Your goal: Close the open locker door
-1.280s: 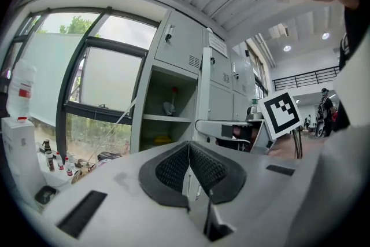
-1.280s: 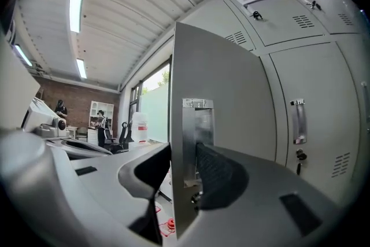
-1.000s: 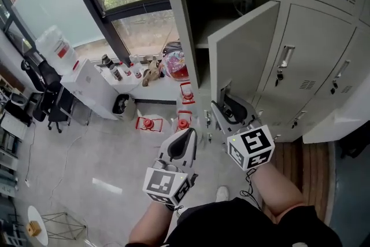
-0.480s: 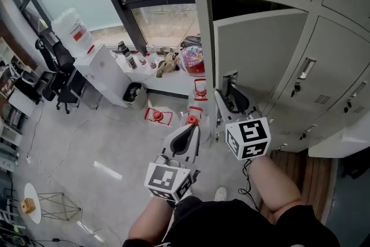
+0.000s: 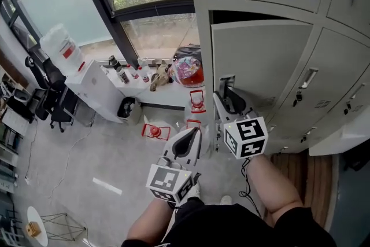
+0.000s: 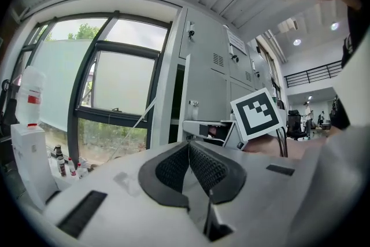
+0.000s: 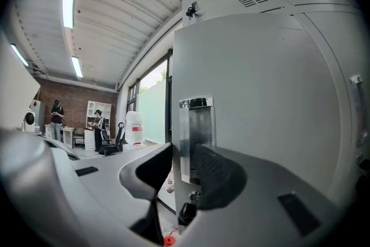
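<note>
Left gripper [image 5: 189, 137]: jaws shut together, nothing between them; the door [image 5: 260, 61] lies up and to their right, well apart. Right gripper [image 7: 180, 154]: jaws closing, astride the door's free edge at the handle [image 7: 195, 124], right pad against the handle face, no firm clamp visible. Door: over the last second it swung from half open to nearly flush, with a dark slit left along the top. Closing looks almost done, with a final push remaining.

Grey metal locker door [image 5: 263, 61], chrome handle [image 7: 195, 136] at its left edge, nearly shut, dark gap along top.
</note>
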Tool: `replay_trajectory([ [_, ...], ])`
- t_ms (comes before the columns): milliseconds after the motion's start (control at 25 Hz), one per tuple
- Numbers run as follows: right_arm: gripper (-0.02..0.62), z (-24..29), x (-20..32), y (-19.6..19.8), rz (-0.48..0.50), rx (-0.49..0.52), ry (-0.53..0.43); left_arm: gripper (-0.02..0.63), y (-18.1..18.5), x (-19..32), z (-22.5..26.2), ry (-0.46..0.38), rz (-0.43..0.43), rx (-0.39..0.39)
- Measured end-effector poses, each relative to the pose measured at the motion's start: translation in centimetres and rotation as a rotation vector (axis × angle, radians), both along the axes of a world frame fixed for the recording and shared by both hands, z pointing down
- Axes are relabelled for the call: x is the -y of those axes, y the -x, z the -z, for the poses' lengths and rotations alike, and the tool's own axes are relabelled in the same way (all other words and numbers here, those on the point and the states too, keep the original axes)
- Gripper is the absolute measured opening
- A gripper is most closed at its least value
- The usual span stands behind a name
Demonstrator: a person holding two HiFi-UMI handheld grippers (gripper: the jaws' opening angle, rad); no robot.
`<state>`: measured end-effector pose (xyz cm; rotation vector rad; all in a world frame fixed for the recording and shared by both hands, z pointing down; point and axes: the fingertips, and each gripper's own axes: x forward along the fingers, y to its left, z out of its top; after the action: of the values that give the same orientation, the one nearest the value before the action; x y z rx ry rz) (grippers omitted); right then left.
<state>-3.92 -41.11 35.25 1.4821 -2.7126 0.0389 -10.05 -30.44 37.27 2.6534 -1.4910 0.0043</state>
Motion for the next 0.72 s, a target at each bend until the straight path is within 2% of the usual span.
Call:
replay_trajectory([
  [80, 0.159, 0.1, 1.0, 0.2, -0.018, -0.002, -0.004, 0.017, 0.1, 1.4, 0.3, -0.006, -0.031, 0.003],
  [280, 0.156, 0.1, 3.2, 0.4, -0.065, -0.002, -0.004, 0.017, 0.8, 3.7, 0.2, -0.002, -0.082, 0.002],
  [720, 0.130, 0.0, 6.1, 0.3, -0.134, 0.010, 0.006, 0.017, 2.0, 6.7, 0.1, -0.006, -0.138, -0.003],
])
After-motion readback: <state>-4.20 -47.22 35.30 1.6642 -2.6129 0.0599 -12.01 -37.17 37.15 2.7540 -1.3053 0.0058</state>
